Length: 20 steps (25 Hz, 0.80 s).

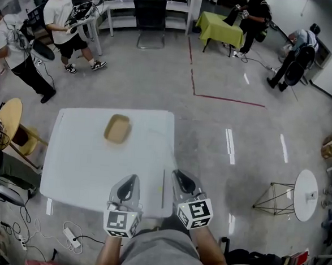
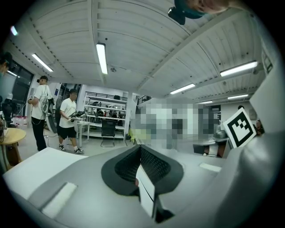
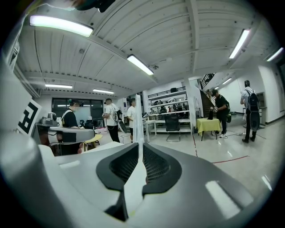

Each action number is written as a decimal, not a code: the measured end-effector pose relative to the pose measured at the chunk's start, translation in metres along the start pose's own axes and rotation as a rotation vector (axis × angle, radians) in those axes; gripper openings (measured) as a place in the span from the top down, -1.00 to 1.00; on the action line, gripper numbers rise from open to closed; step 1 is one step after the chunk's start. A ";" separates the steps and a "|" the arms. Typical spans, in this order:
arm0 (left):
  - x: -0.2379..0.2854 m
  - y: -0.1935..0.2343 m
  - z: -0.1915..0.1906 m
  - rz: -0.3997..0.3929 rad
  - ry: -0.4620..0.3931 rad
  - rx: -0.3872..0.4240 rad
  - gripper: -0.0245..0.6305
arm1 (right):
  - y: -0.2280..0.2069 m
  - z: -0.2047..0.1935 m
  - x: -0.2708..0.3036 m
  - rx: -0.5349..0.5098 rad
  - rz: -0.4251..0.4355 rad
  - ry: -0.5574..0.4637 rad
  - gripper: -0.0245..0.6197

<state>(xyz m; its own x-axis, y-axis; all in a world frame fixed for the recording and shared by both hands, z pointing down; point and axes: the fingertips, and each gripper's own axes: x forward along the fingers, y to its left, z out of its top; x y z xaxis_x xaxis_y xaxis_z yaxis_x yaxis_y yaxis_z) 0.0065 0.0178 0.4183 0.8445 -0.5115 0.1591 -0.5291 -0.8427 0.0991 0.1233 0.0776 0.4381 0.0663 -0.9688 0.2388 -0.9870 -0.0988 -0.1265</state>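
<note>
My left gripper point(image 1: 129, 181) and my right gripper point(image 1: 181, 177) hover side by side over the near edge of a white table point(image 1: 78, 168), both tilted upward. In the left gripper view the jaws point(image 2: 140, 152) are pressed onto a thin white sheet point(image 2: 146, 189). The right gripper point(image 3: 139, 149) likewise pinches a thin pale sheet point(image 3: 133, 187), seen edge-on and rising above the jaws. Whether these are one sheet I cannot tell. A shallow tan tray point(image 1: 117, 128) lies on the far half of the table, well away from both grippers.
A round wooden table point(image 1: 8, 118) and a chair stand at the left, and a small white round table point(image 1: 306, 195) with a wire stool point(image 1: 274, 200) at the right. A power strip point(image 1: 71, 236) and cables lie on the floor. People stand at the back near shelves and a yellow-green table point(image 1: 218, 28).
</note>
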 end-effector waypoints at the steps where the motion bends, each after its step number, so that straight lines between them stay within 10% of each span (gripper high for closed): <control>1: 0.000 0.000 -0.001 0.002 -0.001 0.000 0.89 | 0.000 0.000 0.000 0.000 0.002 0.000 0.82; 20: -0.001 0.001 -0.003 0.010 0.011 -0.002 0.89 | 0.002 0.000 0.002 -0.013 0.006 -0.003 0.82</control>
<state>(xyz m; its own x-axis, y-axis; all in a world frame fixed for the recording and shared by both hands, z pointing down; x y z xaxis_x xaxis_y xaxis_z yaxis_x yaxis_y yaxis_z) 0.0048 0.0183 0.4212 0.8384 -0.5178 0.1703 -0.5374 -0.8375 0.0993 0.1215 0.0759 0.4383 0.0604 -0.9702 0.2349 -0.9892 -0.0896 -0.1157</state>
